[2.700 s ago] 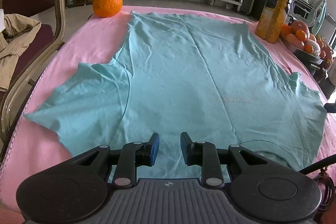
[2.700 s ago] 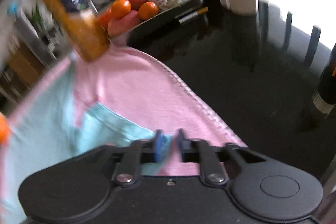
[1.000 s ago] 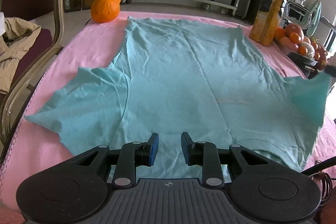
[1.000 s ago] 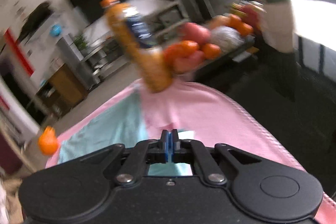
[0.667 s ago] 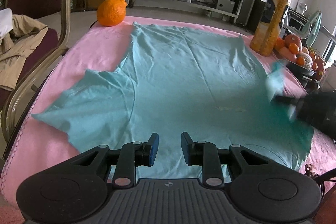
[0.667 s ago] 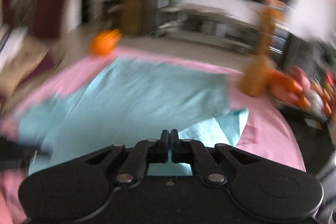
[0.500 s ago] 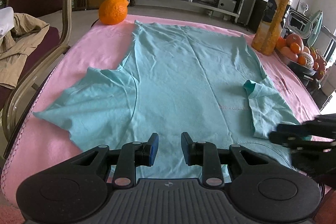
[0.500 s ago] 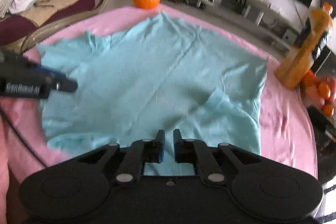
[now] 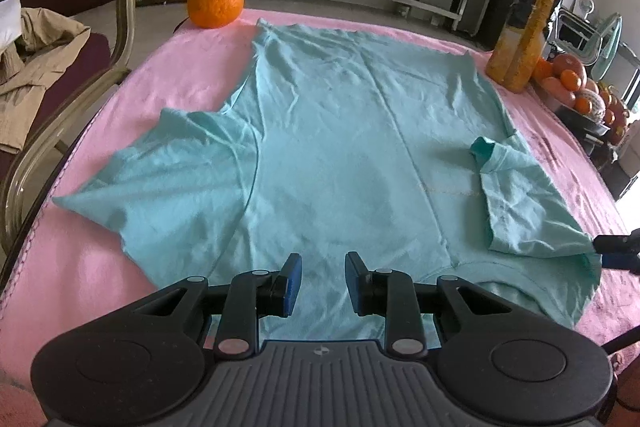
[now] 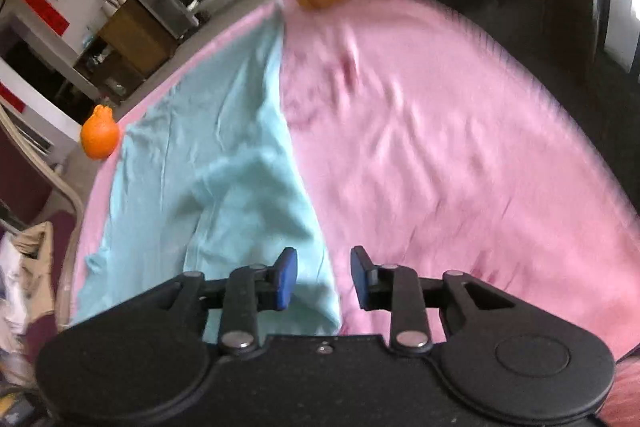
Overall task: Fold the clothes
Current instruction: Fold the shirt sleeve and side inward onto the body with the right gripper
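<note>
A thin teal T-shirt (image 9: 340, 131) lies flat on the pink cloth (image 9: 188, 67) that covers the table, collar end nearest the person, hem toward the far edge by the big orange (image 9: 216, 1). Starting at the left, its sleeve (image 9: 172, 167) is spread out open on the pink; the sleeve on the other side (image 9: 516, 199) lies folded inward over the chest, its darker cuff turned up. The left gripper (image 9: 320, 279) hovers over the collar end with its jaws part open and nothing between them — the fabric lies beneath, not pinched. The shirt looks light, limp and a bit rumpled, so I'd judge it will drape and slide rather than hold a crease; it wants taking by an edge or a corner, such as the tip of that left sleeve or the shoulder seam, with both layers nipped together. Further right, the right gripper (image 10: 322, 281) sits over the shirt's right border, where teal meets pink, and its jaws are opening; the shirt's edge passes under the gap, but the pads do not appear to press it. Beyond it stand a bottle of orange juice (image 9: 528, 23) and a tray of fruit (image 9: 580, 95).
</note>
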A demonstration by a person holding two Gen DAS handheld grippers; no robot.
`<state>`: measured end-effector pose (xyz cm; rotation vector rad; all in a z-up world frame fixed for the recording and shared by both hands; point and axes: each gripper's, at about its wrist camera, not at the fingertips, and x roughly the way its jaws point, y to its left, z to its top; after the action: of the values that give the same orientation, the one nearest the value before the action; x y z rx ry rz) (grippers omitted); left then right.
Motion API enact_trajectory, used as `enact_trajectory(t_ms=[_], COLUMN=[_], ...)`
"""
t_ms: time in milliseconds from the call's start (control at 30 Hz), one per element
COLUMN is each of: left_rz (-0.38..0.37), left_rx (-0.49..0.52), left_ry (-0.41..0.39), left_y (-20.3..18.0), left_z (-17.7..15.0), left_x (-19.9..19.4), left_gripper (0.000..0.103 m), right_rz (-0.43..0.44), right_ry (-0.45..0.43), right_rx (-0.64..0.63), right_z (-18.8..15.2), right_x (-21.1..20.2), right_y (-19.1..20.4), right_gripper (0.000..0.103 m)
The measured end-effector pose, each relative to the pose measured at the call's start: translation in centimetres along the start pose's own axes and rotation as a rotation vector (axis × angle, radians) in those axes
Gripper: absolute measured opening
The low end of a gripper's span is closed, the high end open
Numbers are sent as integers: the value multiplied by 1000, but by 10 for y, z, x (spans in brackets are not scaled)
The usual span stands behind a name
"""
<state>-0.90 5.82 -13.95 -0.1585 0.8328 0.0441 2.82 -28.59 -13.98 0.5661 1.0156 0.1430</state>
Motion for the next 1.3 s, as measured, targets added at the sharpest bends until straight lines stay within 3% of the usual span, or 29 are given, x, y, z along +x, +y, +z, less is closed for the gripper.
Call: enact_trajectory(t_ms=[100,200,333,367,400,433,500,567,600,633,700,800,900,1167,1300], left_rz=[9,10,12,11,9,7,4,3,4,6,12,29,35,49,66], left_rx=[3,-2,0,0,-3,-5,-5,5,10,12,10,-6,-15,-36,-98], left_ry=[9,15,19,19,18,18,18,20,21,22,23,34,17,-54,17], left_y=[0,1,1,1,1,2,1,0,-1,-1,0,4,8,21,33], left_z=[-1,-1,-1,-1,-1,-1,-1,-1,-1,-1,-1,-1,2,15,15], left_x=[2,4,4,4,4,4,4,4,5,5,5,4,-2,-12,3], left_gripper=[27,27,27,27,27,27,27,27,27,27,27,27,27,27,27], right_rz=[56,-11,-158,-167,-173,-167,-130,-113,-109,-105,-100,-170,-235,-68,-69], right_ry=[29,-4,-61,-78,-94,-104,-141,-154,-157,-154,-142,-102,-56,-139,-63], right_rx=[41,-47,-94,-110,-128,-146,-174,-198,-213,-234,-269,-336,-357,-292,-291], right_z=[-7,-11,-15,-16,-17,-19,-21,-20,-20,-19,-18,-22,-25,15,41], right_x=[14,9,0,-5,-9,-13,-22,-21,-18,-12,2,16,6,-21,21], right_y=[-8,-1,0,1,2,3,4,8,11,14,17,21,29,72,99], right_gripper=[28,7,8,9,21,40,43,38,24,17,14,8,9,10,10])
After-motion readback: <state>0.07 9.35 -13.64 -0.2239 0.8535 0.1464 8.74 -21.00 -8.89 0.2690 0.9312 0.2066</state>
